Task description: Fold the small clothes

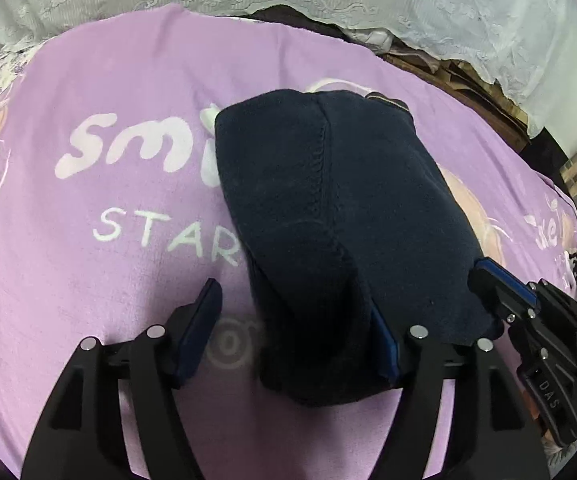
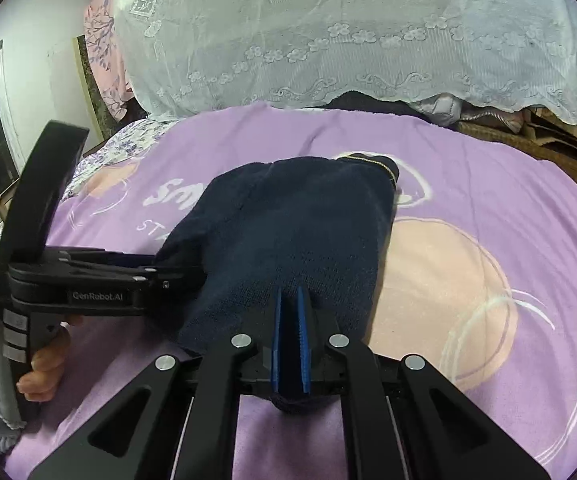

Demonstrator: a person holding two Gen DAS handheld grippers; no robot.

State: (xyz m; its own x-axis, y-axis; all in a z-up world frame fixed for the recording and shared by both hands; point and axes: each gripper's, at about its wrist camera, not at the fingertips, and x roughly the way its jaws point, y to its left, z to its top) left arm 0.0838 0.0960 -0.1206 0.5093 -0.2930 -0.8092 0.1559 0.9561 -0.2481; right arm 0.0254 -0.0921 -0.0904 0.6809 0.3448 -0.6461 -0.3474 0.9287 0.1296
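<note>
Right wrist: right gripper (image 2: 290, 312) pinches fuzzy navy garment (image 2: 288, 224).

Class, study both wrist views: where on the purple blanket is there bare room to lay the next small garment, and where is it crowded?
Bare purple blanket lies left of the navy garment, around the white lettering. More lies to its right, over the peach circle. The near edge is crowded: the left gripper stands open there and the right gripper is shut on the garment. The lace cover bounds the far side.

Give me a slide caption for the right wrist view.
Right gripper clamped on navy garment over purple blanket; left gripper alongside.
</note>
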